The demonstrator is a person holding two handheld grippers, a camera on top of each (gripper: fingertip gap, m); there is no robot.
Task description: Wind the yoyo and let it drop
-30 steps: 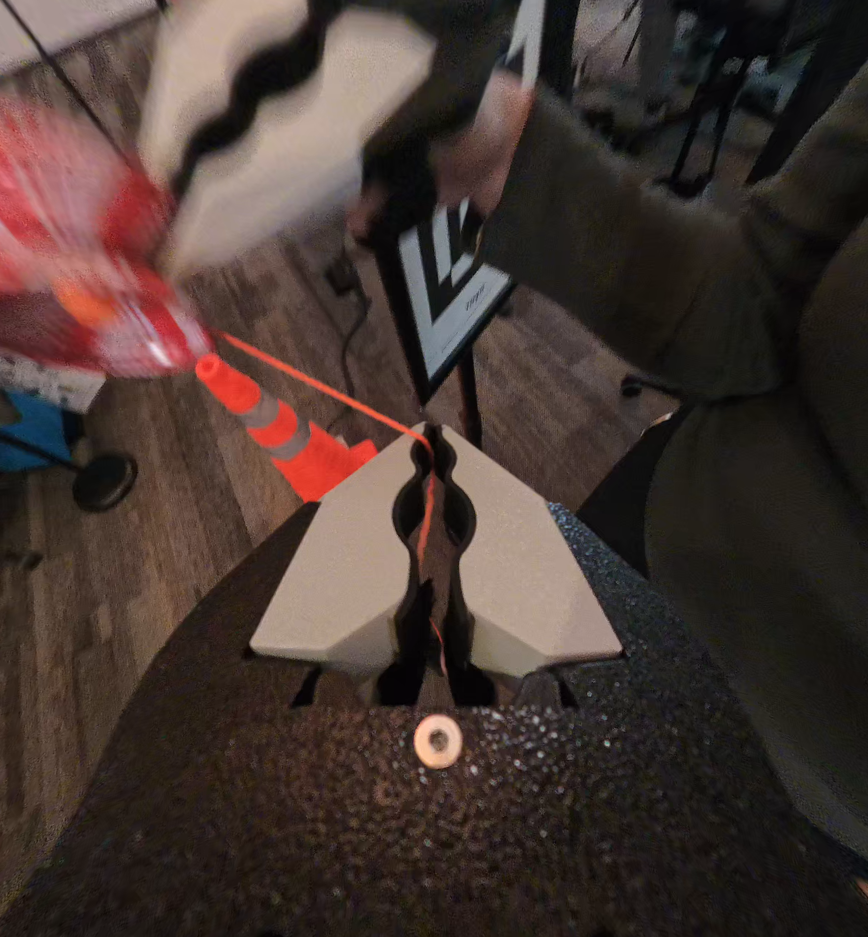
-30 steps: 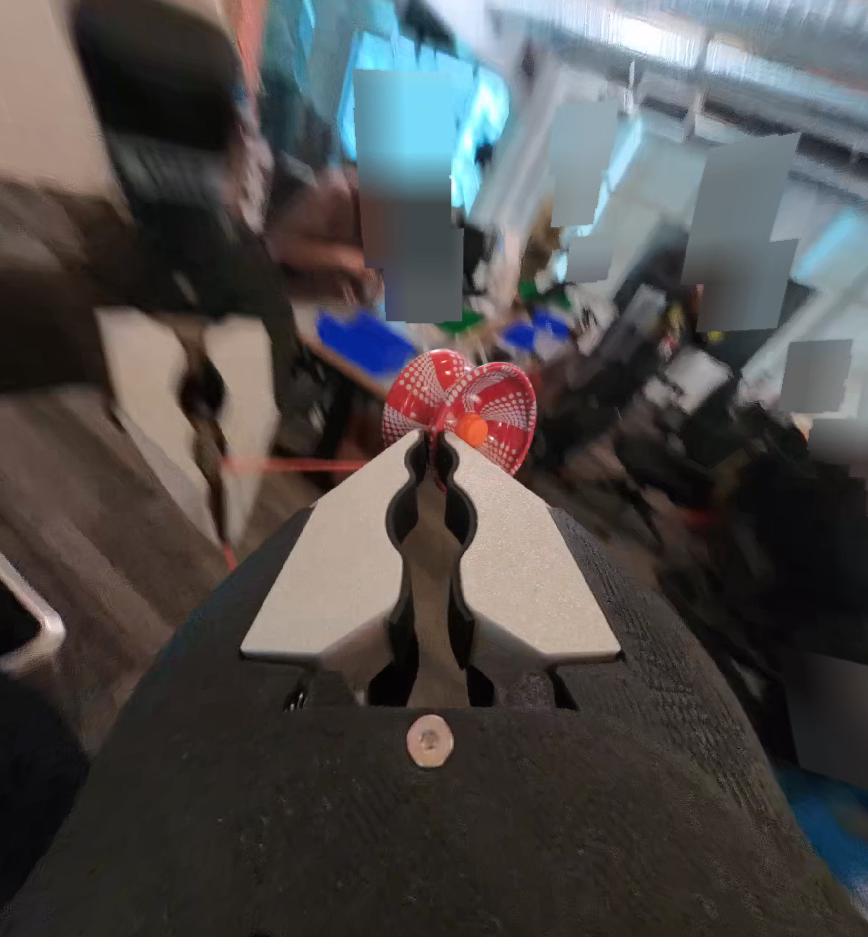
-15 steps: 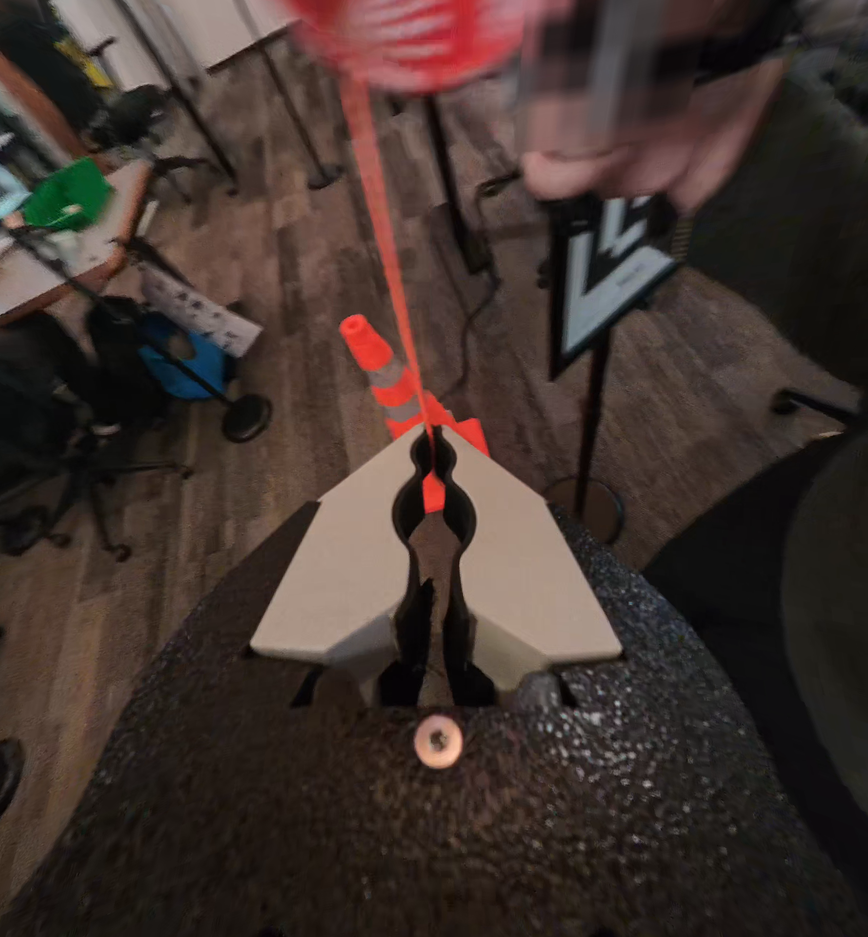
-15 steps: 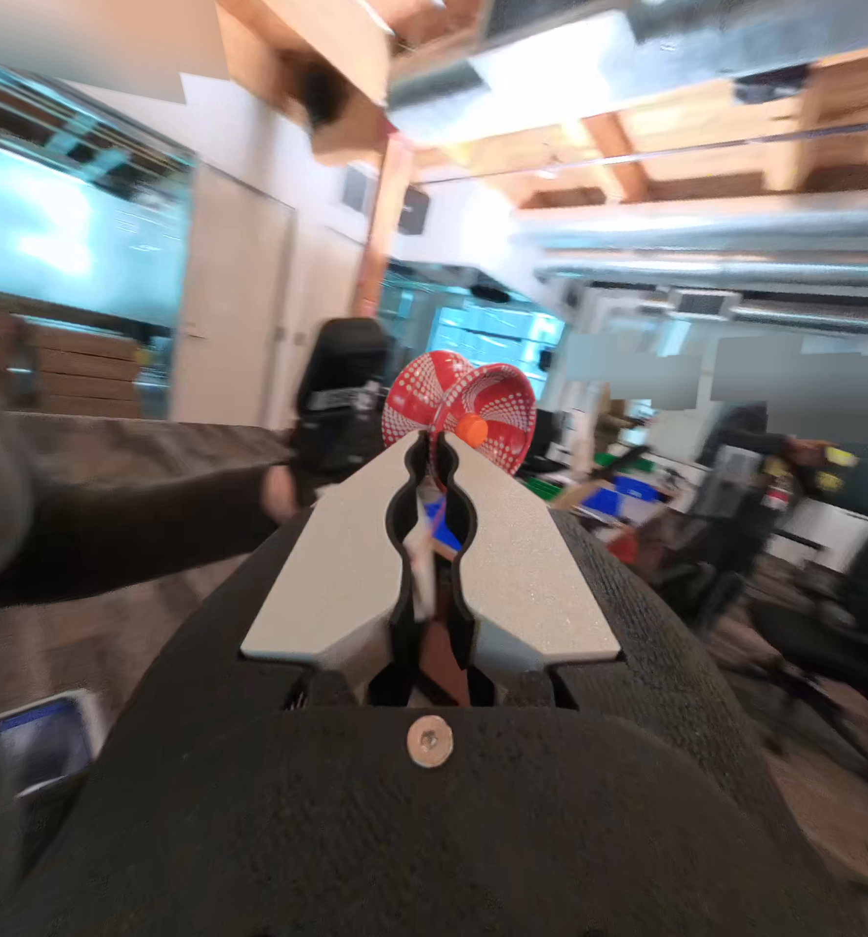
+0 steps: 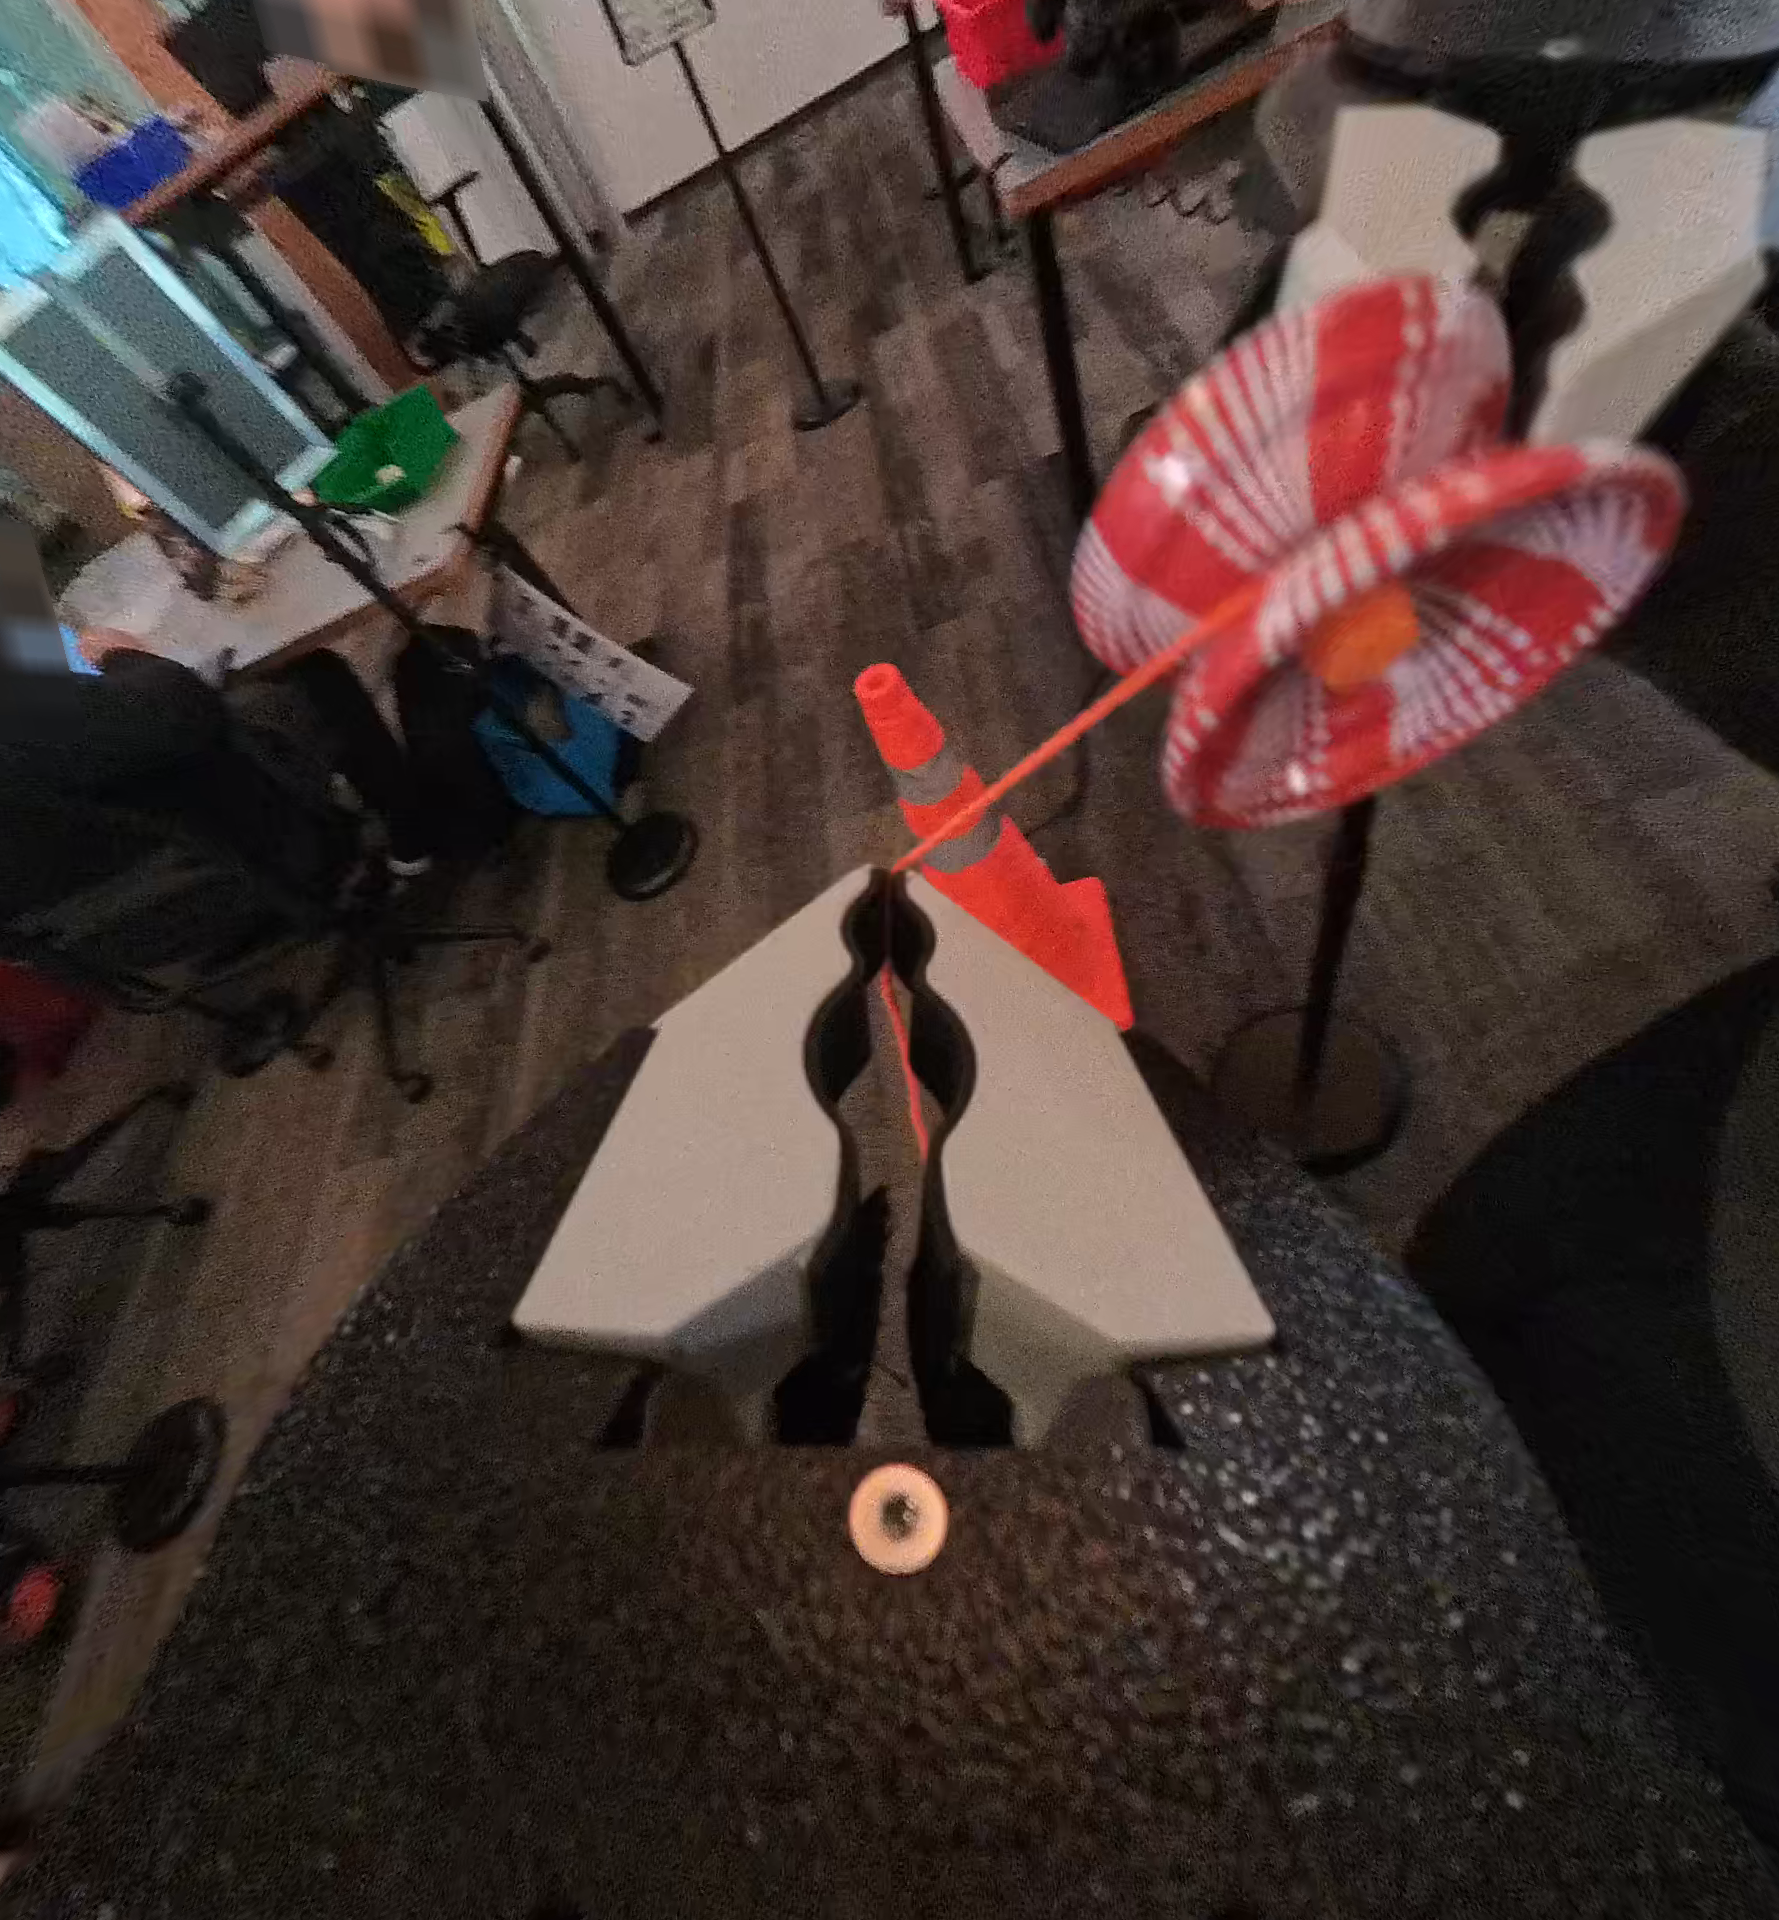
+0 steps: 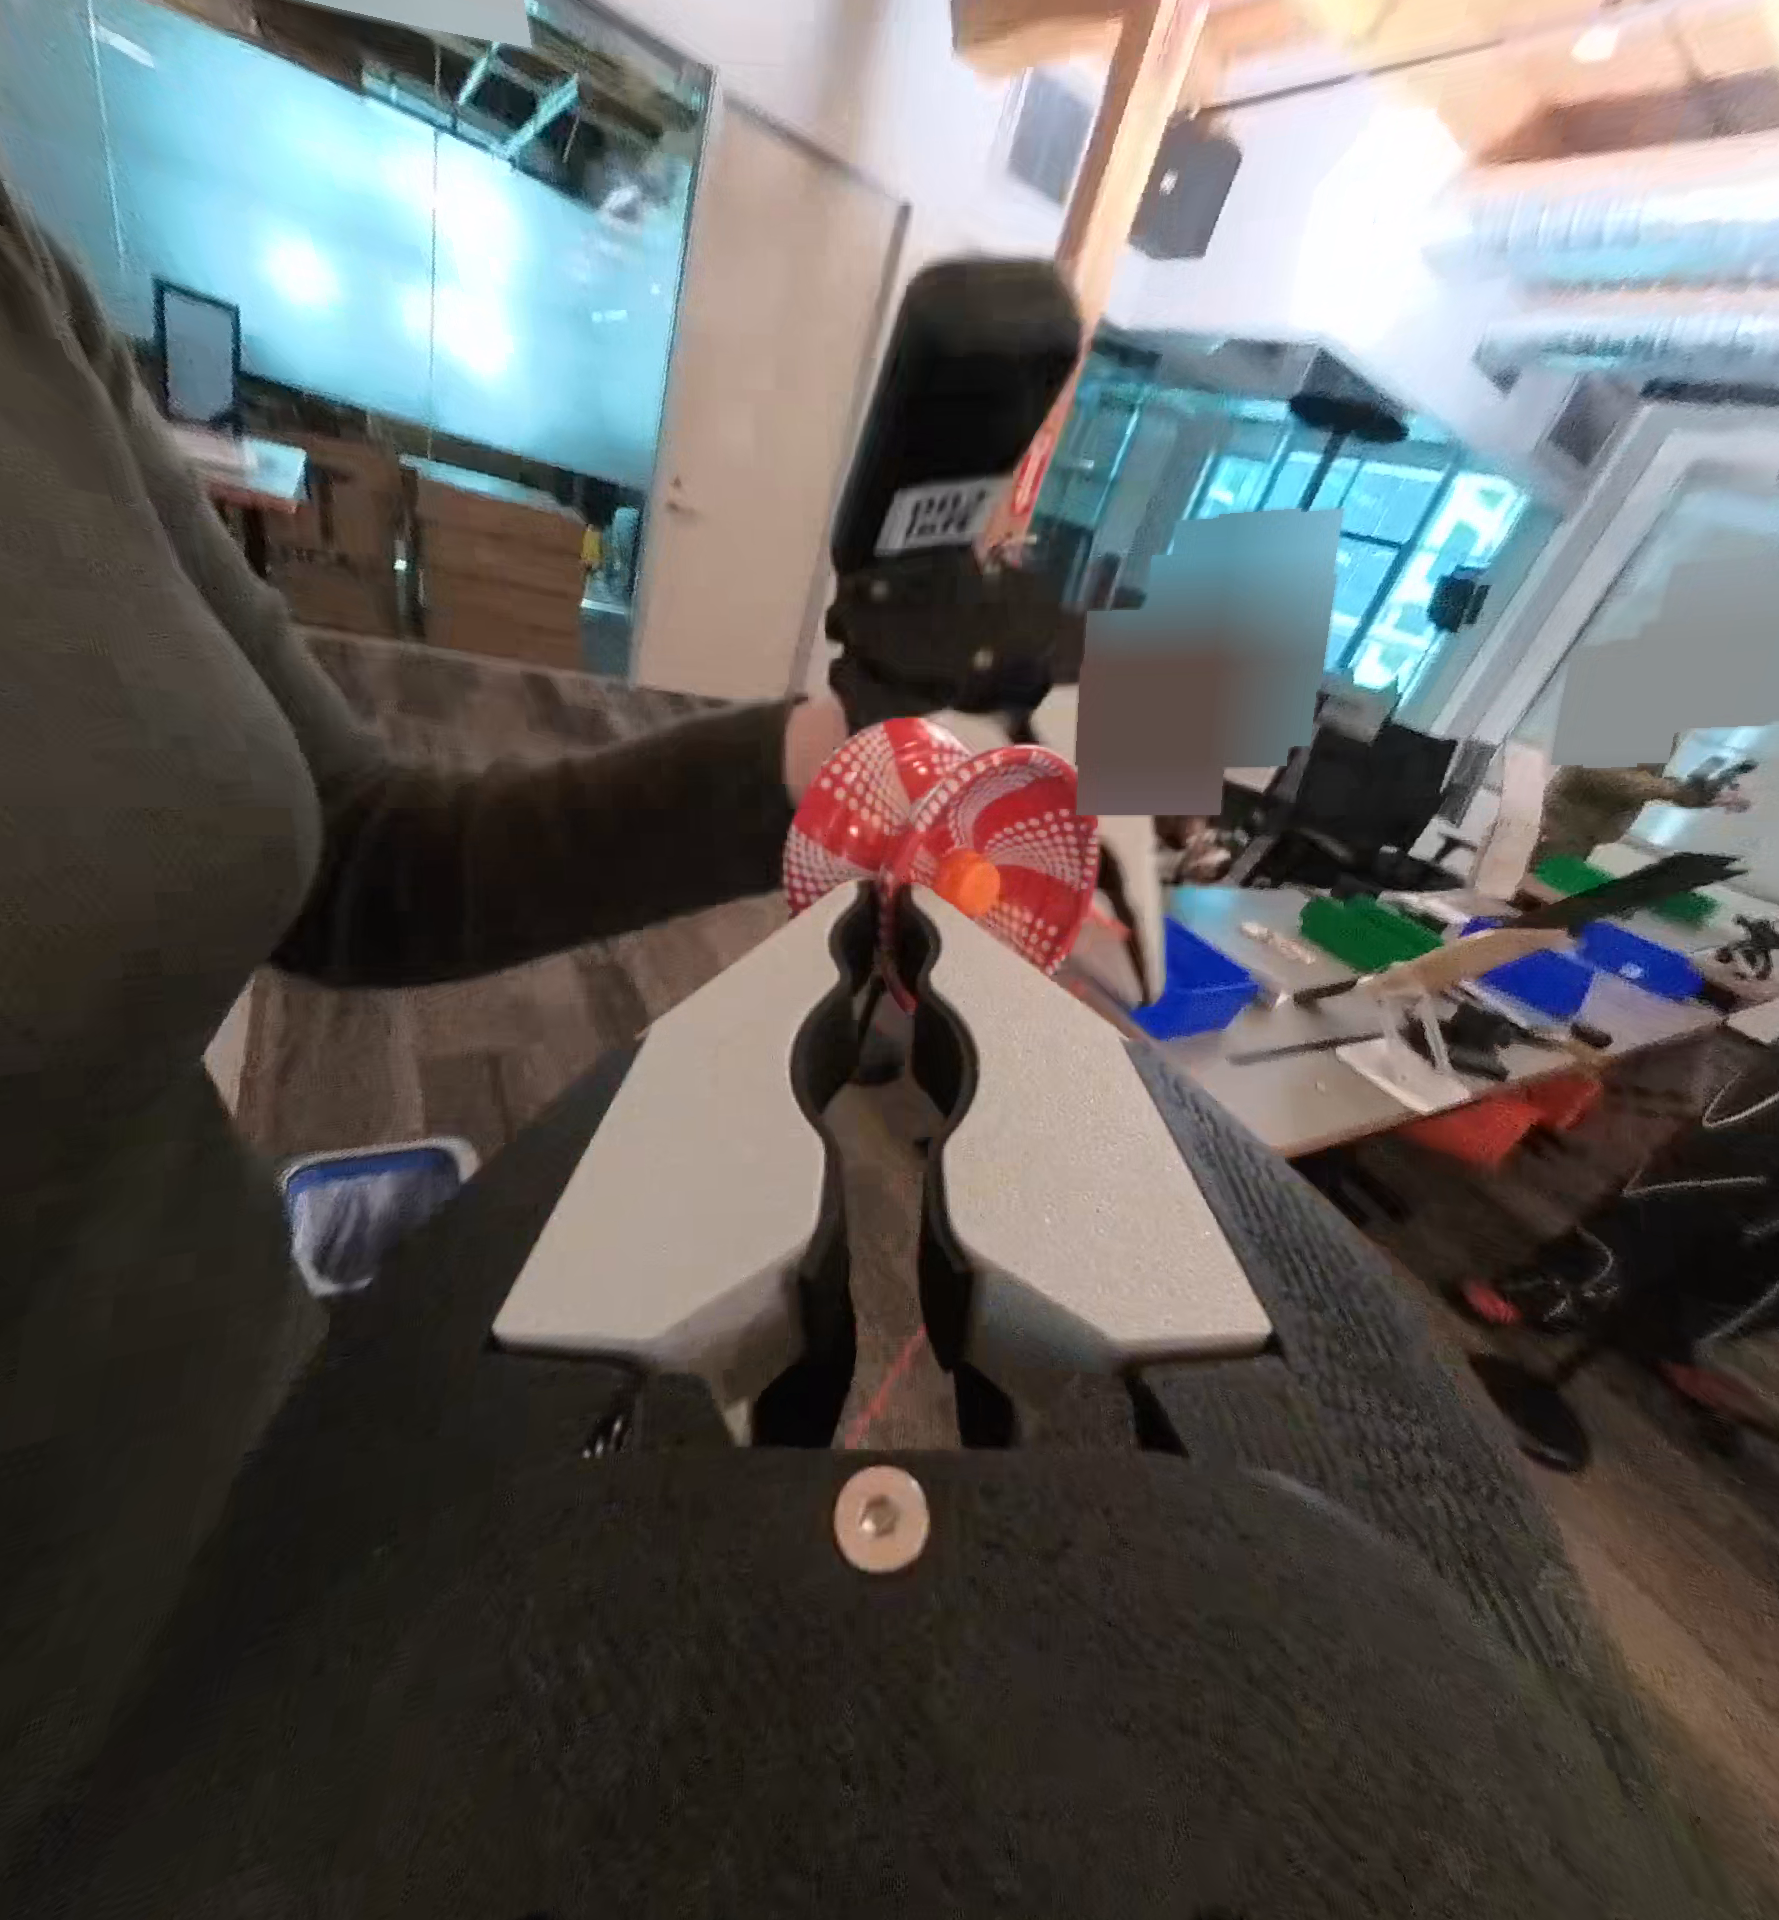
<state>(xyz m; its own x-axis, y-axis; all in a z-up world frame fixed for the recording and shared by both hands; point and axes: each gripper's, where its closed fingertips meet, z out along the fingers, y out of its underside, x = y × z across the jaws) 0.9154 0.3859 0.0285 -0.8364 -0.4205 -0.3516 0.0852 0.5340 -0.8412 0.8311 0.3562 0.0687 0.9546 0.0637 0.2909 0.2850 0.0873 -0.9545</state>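
The right tongs (image 6: 890, 920) are closed on the yoyo (image 6: 942, 847), pinching it at the groove between its two red-and-white halves, so that the toy stands just past the fingertips, held in the air above the floor with no bench under it. The left tongs (image 5: 890, 883) are closed on the orange string (image 5: 1072, 732), which enters at the very tips and shows again as a thin red line in the slot between the fingers. In the left wrist view the string runs taut from those tips up and to the right, into the groove of the yoyo (image 5: 1373, 561), which sits near the left tongs, above an orange traffic cone (image 5: 978, 862) standing on the floor. The pale fingers of the right tongs (image 5: 1534, 260) show behind the yoyo in that view. Judgement: the winding step is in hand, with a short free run of string left between the two tools; how many turns already lie on the axle cannot be told, as the groove is blurred. The next move calls for carrying the string round the axle under steady tension, keeping it inside the groove, and keeping both grips firm until the free length is taken up. The drop is not yet due.
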